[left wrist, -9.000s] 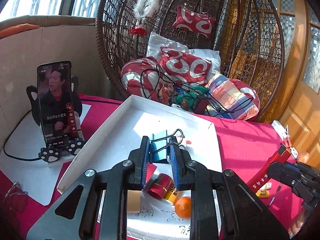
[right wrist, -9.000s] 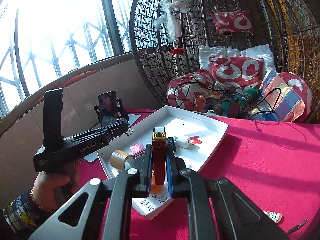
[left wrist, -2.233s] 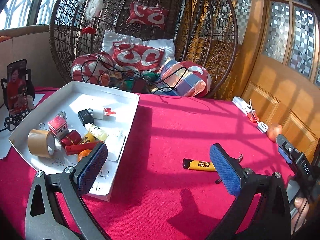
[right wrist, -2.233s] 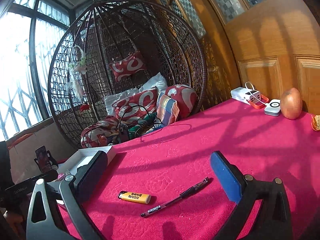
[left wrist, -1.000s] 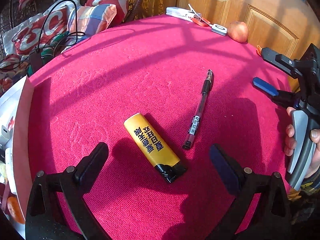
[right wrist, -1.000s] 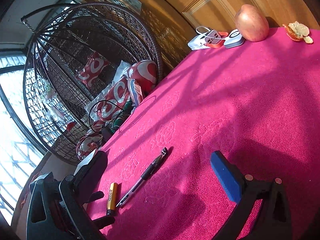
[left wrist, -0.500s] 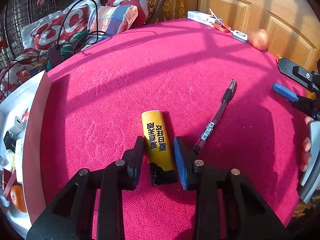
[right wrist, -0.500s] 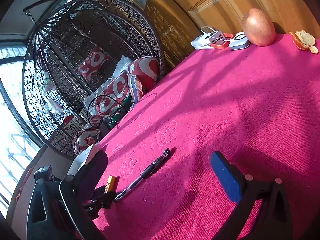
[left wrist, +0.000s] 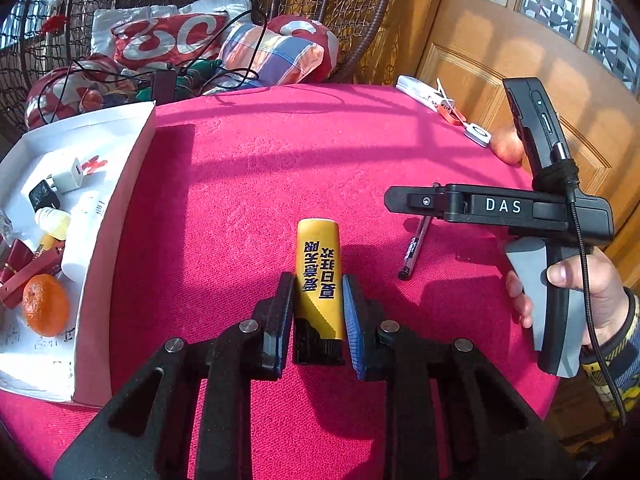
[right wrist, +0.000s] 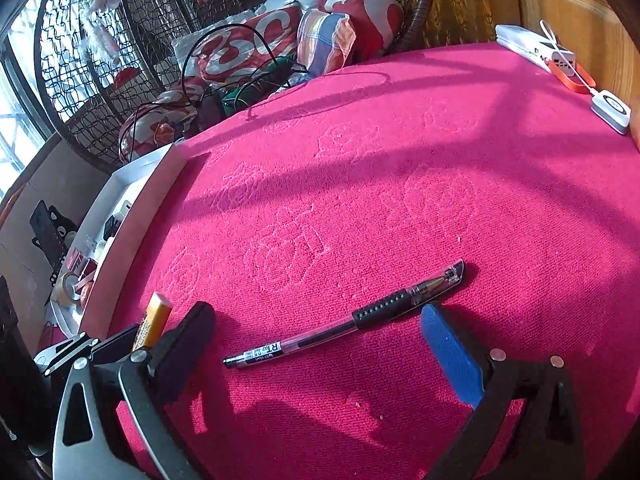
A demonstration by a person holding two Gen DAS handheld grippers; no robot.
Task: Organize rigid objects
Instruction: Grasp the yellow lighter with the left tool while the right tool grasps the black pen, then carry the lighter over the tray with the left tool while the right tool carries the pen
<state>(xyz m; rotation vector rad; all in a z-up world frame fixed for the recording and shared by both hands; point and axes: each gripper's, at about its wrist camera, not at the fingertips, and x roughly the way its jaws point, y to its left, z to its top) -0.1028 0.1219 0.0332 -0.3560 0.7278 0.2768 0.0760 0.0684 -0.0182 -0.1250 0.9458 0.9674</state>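
My left gripper (left wrist: 316,292) is shut on a yellow lighter (left wrist: 319,268) with a black cap end, which points away from me above the pink tablecloth. In the right wrist view that lighter (right wrist: 152,320) shows at the lower left, held in the other tool. A clear pen with a black grip (right wrist: 348,320) lies on the cloth between the wide-apart fingers of my right gripper (right wrist: 316,328), which is open and touches nothing. In the left wrist view the pen (left wrist: 414,248) lies partly under the right tool. The white tray (left wrist: 116,220) at the left holds several small items.
In the tray lie a tangerine (left wrist: 44,304), a white charger (left wrist: 70,174) and small bottles. A power strip (right wrist: 536,48), a white puck (right wrist: 610,110) and an apple (left wrist: 508,146) sit at the table's far right. A wicker chair with cushions (left wrist: 168,36) stands behind.
The left jaws have closed on the yellow lighter and lifted it off the cloth, turning toward the tray. The right gripper has swung down over the pen, still open.
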